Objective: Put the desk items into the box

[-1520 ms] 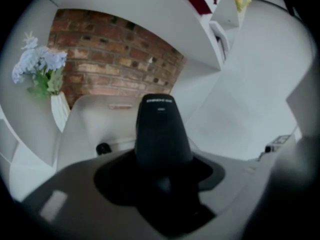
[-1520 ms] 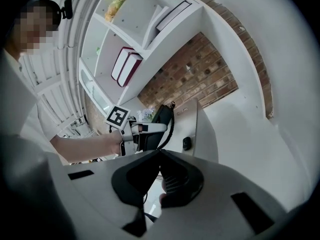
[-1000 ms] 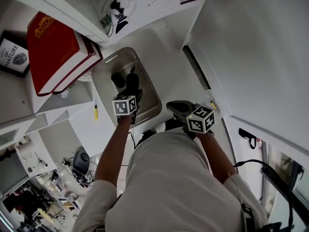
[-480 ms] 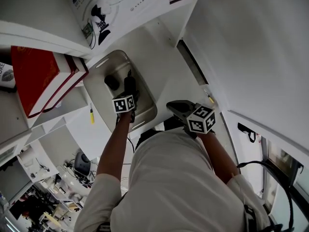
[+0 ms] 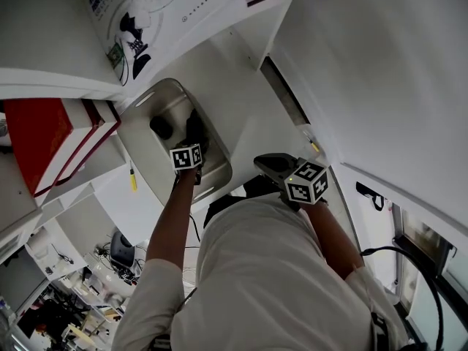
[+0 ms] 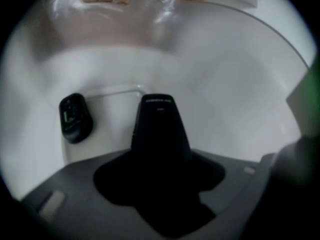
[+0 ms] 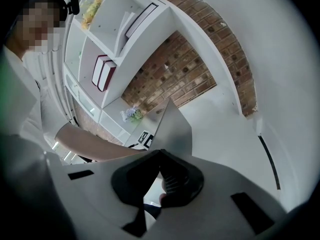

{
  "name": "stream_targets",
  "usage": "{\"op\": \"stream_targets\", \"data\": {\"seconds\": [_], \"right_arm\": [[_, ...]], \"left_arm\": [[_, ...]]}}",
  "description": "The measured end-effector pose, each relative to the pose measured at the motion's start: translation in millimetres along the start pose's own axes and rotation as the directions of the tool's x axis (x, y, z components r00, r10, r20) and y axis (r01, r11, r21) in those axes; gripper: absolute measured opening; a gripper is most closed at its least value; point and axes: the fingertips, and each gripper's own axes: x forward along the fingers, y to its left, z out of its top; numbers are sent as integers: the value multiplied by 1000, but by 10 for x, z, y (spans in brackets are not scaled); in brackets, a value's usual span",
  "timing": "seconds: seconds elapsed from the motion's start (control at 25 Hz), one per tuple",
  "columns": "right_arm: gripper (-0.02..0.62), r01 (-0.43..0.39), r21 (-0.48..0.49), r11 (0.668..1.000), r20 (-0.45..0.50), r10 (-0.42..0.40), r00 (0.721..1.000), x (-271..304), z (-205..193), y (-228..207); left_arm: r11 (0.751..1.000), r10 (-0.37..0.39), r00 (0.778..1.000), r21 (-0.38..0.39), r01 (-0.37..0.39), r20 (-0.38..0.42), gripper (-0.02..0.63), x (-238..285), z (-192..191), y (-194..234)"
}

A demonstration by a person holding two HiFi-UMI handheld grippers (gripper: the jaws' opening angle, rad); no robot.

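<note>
As you look down in the head view, your left gripper [image 5: 192,131] sits inside the box [image 5: 150,159] and your right gripper [image 5: 259,161] hangs beside it. In the left gripper view, your jaws clamp a black device [image 6: 159,129] near a smaller black item [image 6: 75,118] on the box floor. In the right gripper view, your jaws meet, empty.

Setting: office or study corner inside a lab. Evidence: white desk [image 5: 245,104]; white shelving [image 5: 51,68] holding red books [image 5: 44,141] at nine o'clock, head view; brick wall [image 7: 170,79]; cable-strewn workbench [image 5: 80,306] at seven o'clock.
</note>
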Motion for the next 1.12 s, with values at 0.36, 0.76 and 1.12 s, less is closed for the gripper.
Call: {"op": "stream_targets", "data": {"seconds": [0.36, 0.76, 1.12], "right_arm": [[0, -16, -4, 1000, -17, 16, 1000, 51, -6, 14], [0, -35, -26, 999, -21, 35, 999, 96, 83, 3], [0, -85, -65, 994, -27, 83, 996, 290, 177, 212]], "left_arm": [[999, 0, 998, 44, 3, -63, 278, 131, -127, -135], [994, -75, 993, 78, 82, -91, 308, 58, -88, -246], [992, -25, 998, 128, 18, 52, 308, -402, 296, -196]]}}
